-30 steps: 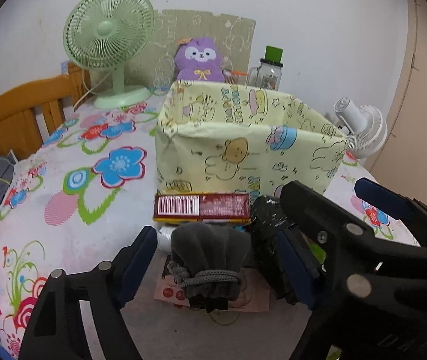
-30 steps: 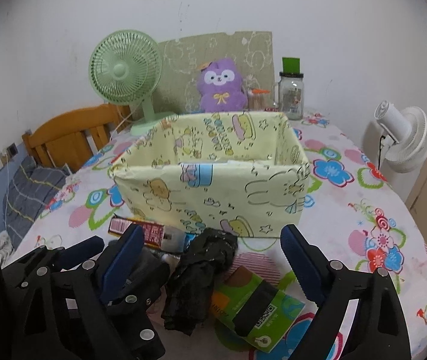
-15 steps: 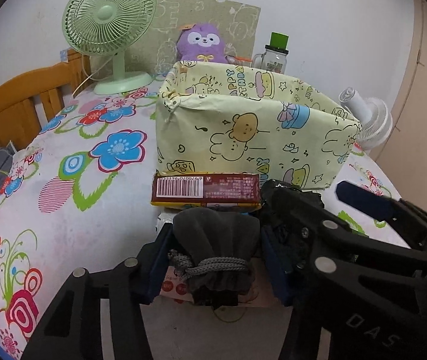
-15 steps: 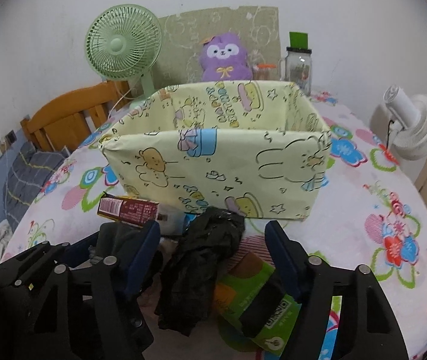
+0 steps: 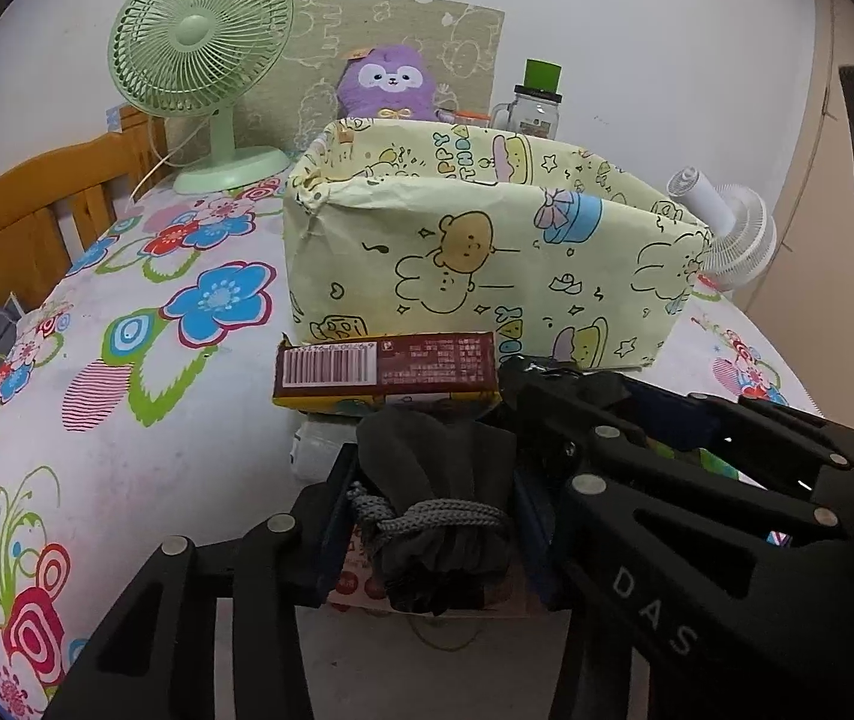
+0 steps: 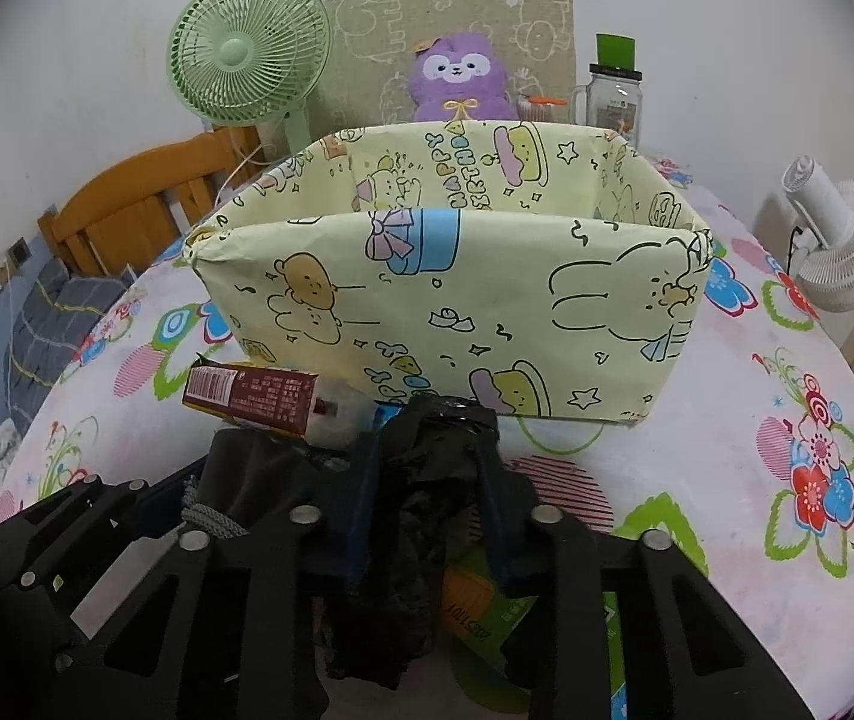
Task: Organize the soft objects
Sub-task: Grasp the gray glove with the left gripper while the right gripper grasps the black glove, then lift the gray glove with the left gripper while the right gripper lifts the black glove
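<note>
My left gripper (image 5: 433, 516) is shut on a grey drawstring pouch (image 5: 436, 498) that lies on the table in front of the yellow cartoon-print box (image 5: 475, 264). My right gripper (image 6: 427, 492) is shut on a crumpled black plastic bag (image 6: 421, 516), right beside the left gripper. The pouch also shows at the left of the right wrist view (image 6: 235, 480). The open box (image 6: 451, 294) stands just beyond both grippers.
A brown snack box (image 5: 385, 366) lies between the pouch and the yellow box. A green packet (image 6: 505, 606) lies under the black bag. A green fan (image 5: 199, 66), a purple plush (image 5: 385, 84), a jar (image 5: 535, 102) and a white fan (image 6: 841, 240) stand behind.
Both grippers moved forward and closed, the left on the grey pouch and the right on the black bag.
</note>
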A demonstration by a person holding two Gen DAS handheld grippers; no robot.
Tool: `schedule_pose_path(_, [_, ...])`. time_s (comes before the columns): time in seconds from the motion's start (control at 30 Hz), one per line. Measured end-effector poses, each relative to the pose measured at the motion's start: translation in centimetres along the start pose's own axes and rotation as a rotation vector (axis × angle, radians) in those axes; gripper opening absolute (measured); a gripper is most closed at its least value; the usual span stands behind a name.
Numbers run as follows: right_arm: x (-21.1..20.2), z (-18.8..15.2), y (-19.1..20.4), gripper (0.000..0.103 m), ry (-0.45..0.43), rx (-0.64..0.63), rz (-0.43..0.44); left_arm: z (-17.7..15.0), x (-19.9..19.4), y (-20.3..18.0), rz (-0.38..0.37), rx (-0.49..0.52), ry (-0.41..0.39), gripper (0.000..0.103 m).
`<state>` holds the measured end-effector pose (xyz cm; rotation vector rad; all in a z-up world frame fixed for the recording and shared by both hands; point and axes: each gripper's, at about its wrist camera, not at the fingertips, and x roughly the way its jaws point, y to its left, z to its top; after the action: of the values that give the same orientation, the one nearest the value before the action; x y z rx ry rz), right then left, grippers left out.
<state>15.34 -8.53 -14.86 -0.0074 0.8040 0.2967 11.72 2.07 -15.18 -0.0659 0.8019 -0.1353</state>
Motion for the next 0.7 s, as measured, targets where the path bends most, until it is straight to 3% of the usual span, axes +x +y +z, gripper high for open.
schedule_pose_path(0.27, [-1.0,0.0,-0.1,0.024,-0.021,0.002,0.0,0.0,-0.5,-0.3,-0.016,0.005,-0.005,0.044])
schedule_pose_path(0.7, [-3.5,0.1,-0.1,0.023,-0.065,-0.001,-0.004,0.2,-2.7,-1.4,-0.023,0.017,-0.051,0.044])
